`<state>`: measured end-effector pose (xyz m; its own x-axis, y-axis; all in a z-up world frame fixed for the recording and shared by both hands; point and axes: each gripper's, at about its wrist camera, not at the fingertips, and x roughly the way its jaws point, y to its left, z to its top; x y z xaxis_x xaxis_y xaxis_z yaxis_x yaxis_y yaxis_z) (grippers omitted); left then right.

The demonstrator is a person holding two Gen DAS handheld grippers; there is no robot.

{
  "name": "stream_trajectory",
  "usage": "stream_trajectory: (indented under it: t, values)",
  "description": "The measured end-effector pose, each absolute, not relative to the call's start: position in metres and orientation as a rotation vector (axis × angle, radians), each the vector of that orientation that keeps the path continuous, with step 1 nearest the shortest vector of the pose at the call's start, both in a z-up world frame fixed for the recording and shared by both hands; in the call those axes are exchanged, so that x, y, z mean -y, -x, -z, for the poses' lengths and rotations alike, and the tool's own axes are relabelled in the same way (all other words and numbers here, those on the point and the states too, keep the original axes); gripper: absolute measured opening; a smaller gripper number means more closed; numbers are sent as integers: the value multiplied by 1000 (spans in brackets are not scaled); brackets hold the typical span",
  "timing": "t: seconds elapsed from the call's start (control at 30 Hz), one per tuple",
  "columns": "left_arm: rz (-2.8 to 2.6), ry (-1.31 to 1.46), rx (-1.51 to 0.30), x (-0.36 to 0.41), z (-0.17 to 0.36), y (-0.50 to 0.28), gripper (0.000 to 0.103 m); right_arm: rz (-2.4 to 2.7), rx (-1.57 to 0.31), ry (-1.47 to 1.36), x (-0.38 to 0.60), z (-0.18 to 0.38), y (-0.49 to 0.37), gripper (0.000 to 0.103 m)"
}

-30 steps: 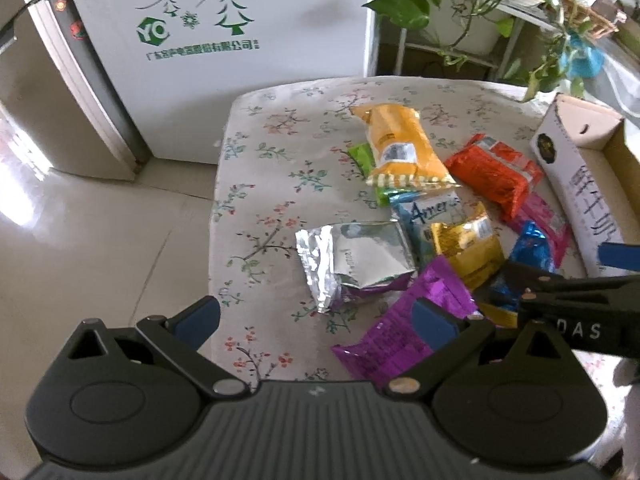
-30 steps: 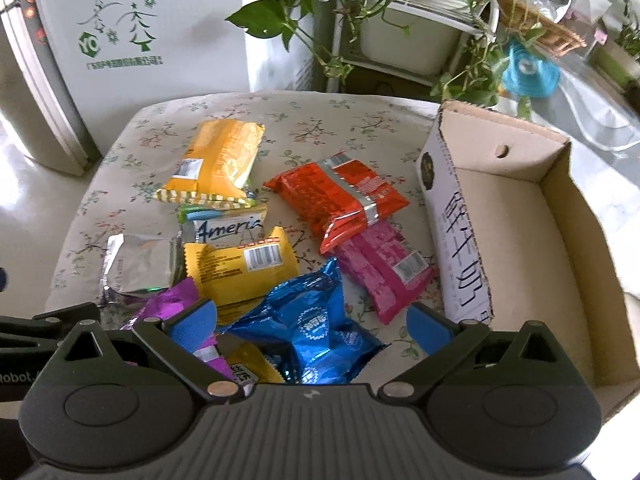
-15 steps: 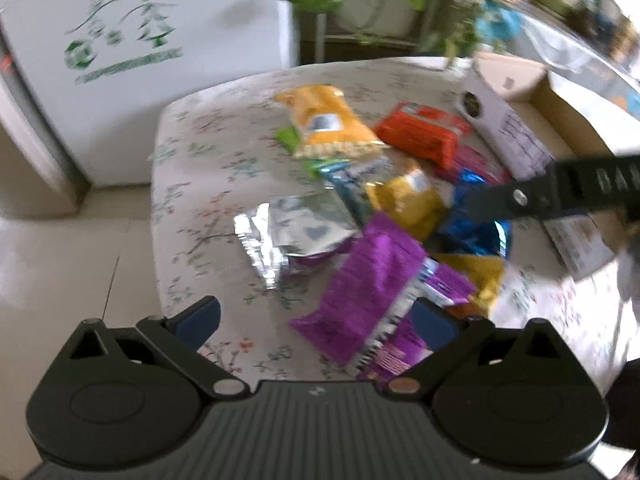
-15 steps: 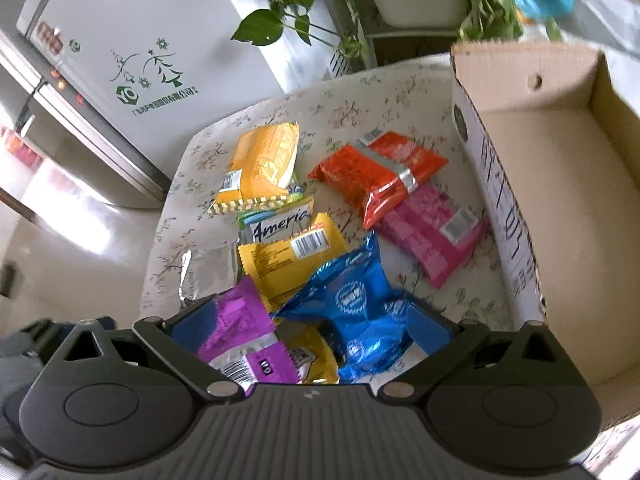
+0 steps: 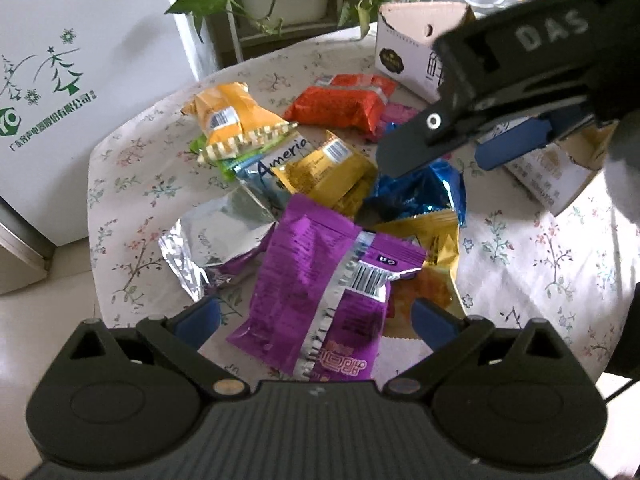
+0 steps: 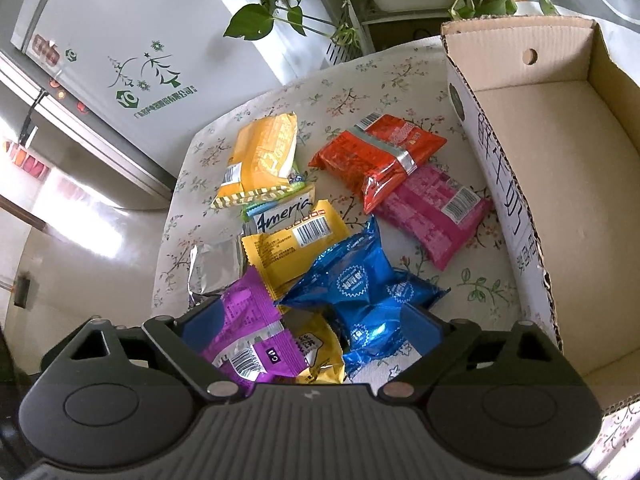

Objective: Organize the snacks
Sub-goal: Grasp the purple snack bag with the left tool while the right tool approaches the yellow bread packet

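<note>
Several snack packets lie heaped on the floral tablecloth [image 6: 360,76]. My left gripper [image 5: 316,320] is open, low over the purple packet [image 5: 320,276], which lies between its fingers untouched. My right gripper [image 6: 310,322] is open with its jaws closing. The blue packet [image 6: 360,280], a yellow packet [image 6: 320,348] and the purple packet's end [image 6: 248,320] lie between them, and no pad presses on anything. In the left wrist view its fingers [image 5: 420,140] hover above the blue packet [image 5: 420,196]. The empty cardboard box [image 6: 500,184] stands on the right.
Farther back lie an orange packet [image 6: 264,156], a red one [image 6: 376,152], a pink one [image 6: 432,212], a yellow one [image 6: 292,244] and a silver one [image 6: 212,260]. A white fridge [image 6: 120,60] and potted plants [image 6: 280,20] stand behind the table. The floor drops away on the left.
My left gripper has moved right and down over the purple packet while rolling. My right gripper has rolled and come in over the blue packet, and its jaws have narrowed slightly.
</note>
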<state>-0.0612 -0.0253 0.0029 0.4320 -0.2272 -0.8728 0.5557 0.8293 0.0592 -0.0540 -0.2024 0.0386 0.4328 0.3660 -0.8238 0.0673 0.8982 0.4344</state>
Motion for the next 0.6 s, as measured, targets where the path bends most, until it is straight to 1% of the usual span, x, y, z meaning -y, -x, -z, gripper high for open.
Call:
stream_trajectory:
  t: [0.2,0.3,0.4,0.43,0.53,0.6]
  values:
    - [480,-381,-1017,31,8,54,100,-200,-1125,-476,206,-38,55,96]
    - [476,-373,-1014,29,10,52,96,-203,-1128,-490,208,-38,57,95]
    - [482,-341,-1024,24,12,50,87,-201,-1136,-504,209,-37,58,94]
    - [482,-331,-1029,21,13,50,79,-199,-1136,-507,209,-37,58,94]
    - [459,-319,-1021,16,11,53,72,-190,-1142,-516,209,-34,61,92]
    - [427,-281,-1021,8,9,54,71,-189,-1156,-518,208,-31,63,91]
